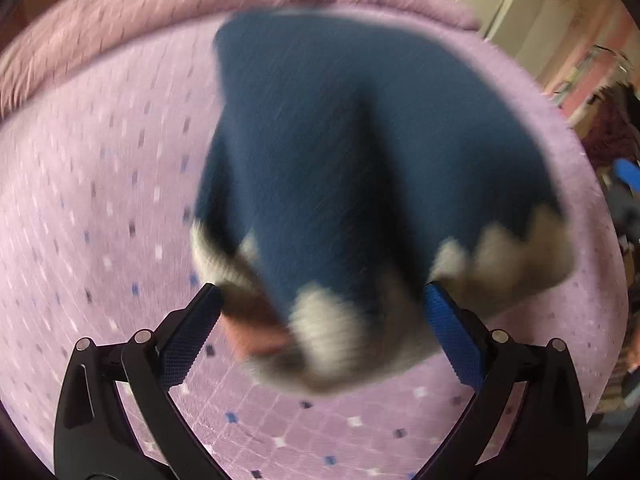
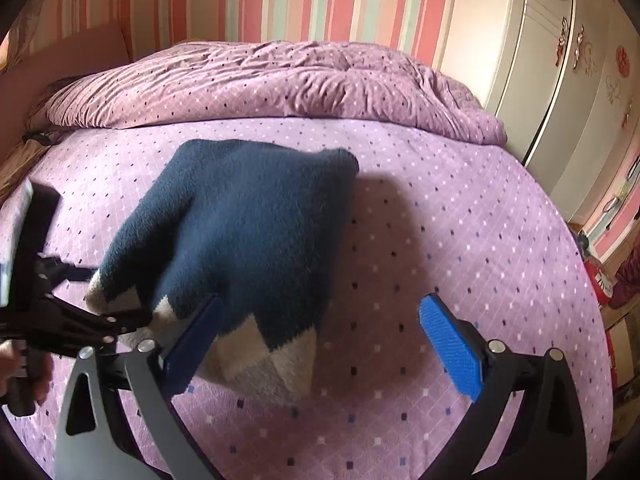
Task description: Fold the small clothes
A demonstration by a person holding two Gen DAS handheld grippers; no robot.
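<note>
A small navy fleece garment [image 2: 240, 232] with a beige zigzag hem lies bunched on the purple dotted bed sheet [image 2: 460, 240]. In the left wrist view it is blurred [image 1: 340, 152] and its hem lies between the jaws. My left gripper [image 1: 322, 320] is open, its blue pads on either side of the hem. It also shows in the right wrist view [image 2: 120, 320] at the garment's left hem corner. My right gripper [image 2: 320, 336] is open, its left pad against the hem, its right pad over bare sheet.
A rumpled purple duvet [image 2: 260, 84] lies across the far end of the bed. A white wardrobe [image 2: 560, 80] stands to the right, with a striped wall behind. Clutter sits on the floor at the right edge [image 2: 616, 276].
</note>
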